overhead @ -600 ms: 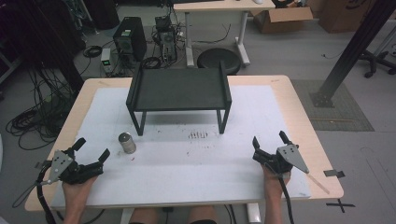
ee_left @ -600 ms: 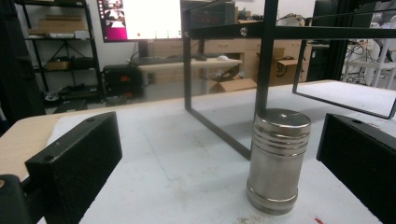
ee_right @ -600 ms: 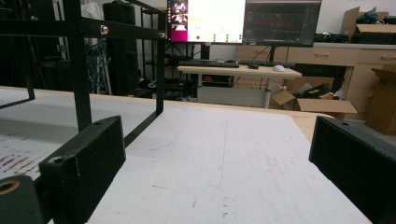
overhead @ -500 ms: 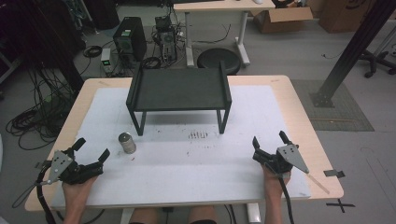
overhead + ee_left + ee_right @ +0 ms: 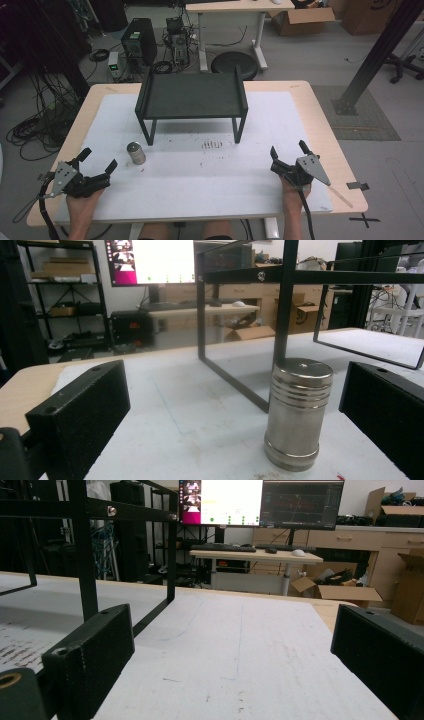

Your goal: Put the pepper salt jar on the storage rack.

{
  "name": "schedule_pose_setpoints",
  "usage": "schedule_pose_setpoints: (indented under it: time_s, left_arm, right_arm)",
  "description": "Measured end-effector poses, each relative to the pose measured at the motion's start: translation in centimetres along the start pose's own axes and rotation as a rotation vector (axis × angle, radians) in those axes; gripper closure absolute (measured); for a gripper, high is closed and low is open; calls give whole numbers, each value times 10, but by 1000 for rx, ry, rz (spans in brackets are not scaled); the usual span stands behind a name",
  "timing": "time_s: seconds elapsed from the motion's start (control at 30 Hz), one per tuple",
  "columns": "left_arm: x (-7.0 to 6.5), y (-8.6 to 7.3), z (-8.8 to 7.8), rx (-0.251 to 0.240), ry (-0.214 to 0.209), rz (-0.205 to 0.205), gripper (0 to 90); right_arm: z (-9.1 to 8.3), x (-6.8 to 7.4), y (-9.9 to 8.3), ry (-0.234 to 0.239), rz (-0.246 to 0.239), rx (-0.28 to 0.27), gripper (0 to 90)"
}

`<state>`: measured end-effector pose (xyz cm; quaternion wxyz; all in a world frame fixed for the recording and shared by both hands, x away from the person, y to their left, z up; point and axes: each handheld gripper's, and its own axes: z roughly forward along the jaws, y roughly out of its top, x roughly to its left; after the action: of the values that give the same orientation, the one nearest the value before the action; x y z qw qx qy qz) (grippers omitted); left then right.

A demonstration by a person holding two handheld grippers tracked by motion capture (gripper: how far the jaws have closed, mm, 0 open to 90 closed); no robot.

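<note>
Left gripper (image 5: 97, 161) jaws apart, steel canister (image 5: 135, 153) upright on counter (image 5: 210, 175) just ahead. Right gripper (image 5: 289, 151) jaws apart, empty.

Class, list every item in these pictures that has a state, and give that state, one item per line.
Ribbed silver metal canister: upright on the table, lid on, untouched.
Black metal shelf rack: standing, top bare.
Left gripper: open, holding nothing.
Right gripper: open, holding nothing.

no readable text, monitor screens (image 5: 260, 502) too blurred to read
</note>
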<state>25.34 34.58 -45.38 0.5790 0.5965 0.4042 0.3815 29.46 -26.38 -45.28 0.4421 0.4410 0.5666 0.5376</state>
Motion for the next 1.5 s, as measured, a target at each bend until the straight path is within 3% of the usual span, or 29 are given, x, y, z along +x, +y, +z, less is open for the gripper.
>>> schedule_pose_setpoints:
  time_s: [0.73,1.03,1.1,1.23,1.5]
  left_arm:
    - [-1,0,1,5,-11,7,4]
    - [-1,2,4,39,-36,24,3]
    - [-1,4,6,62,-48,29,3]
    - [0,10,5,63,-74,45,4]
    - [5,22,8,116,-178,51,7]
  right_arm:
    - [0,0,0,0,-3,0,33]
    - [0,0,0,0,-3,-1,33]
    - [0,0,0,1,-1,-1,33]
    - [0,0,0,2,-1,-3,33]
    - [0,0,0,1,-1,-4,33]
